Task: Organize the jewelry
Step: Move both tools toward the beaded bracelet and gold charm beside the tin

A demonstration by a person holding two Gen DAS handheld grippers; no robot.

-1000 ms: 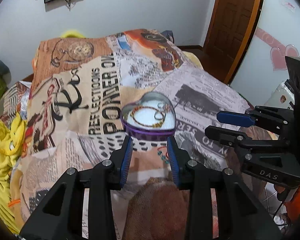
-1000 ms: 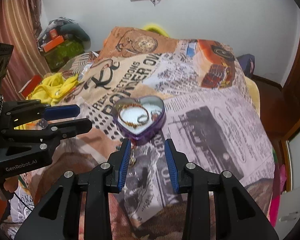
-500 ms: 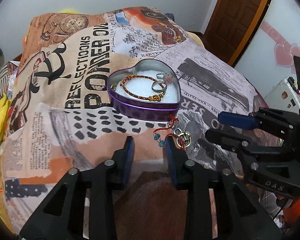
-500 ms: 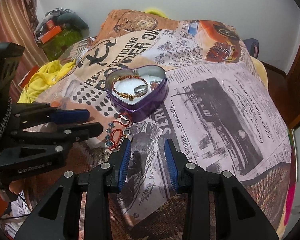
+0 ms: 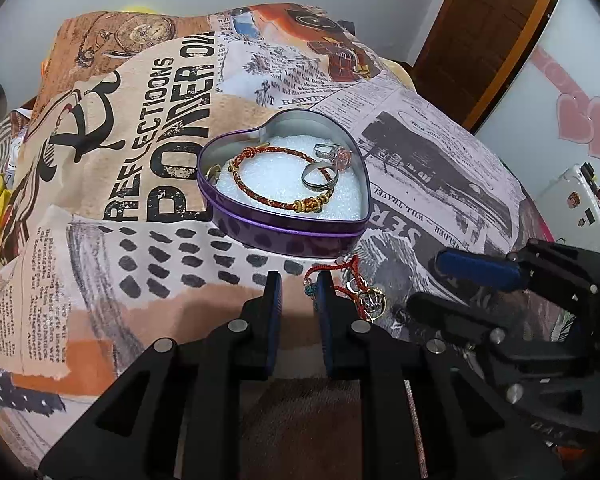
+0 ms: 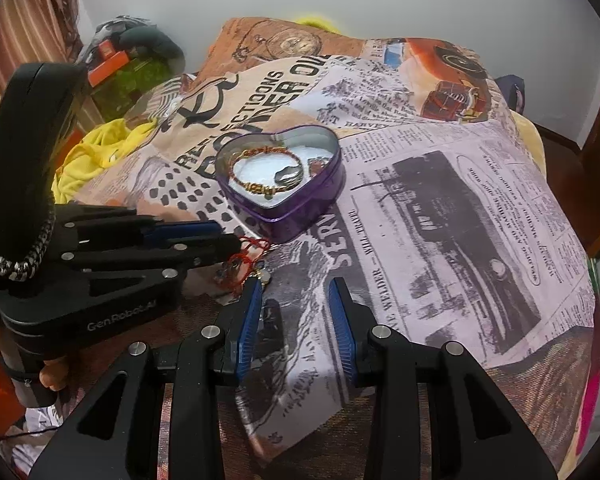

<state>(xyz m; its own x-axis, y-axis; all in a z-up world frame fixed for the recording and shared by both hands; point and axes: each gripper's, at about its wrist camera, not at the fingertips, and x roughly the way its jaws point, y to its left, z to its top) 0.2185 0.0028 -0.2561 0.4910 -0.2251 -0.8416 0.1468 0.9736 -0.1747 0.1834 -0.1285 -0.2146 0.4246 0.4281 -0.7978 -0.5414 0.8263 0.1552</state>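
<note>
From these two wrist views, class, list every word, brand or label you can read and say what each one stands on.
"GenRobot.AI": side of the left gripper.
"REFLECTIOONS", with "POWER O..." below it, cut off: big black print on the bedspread.
"HARVEY": small headline on the bedspread.
"SERV...", partly hidden: bedspread beside the heart tin.
"WELDER — WILL TRAVEL": bedspread.
Newspaper columns: too small.
Right gripper: lettering unreadable.

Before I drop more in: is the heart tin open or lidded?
Open: the heart tin has no lid on, and the braided bracelet and rings lie visible inside.
</note>
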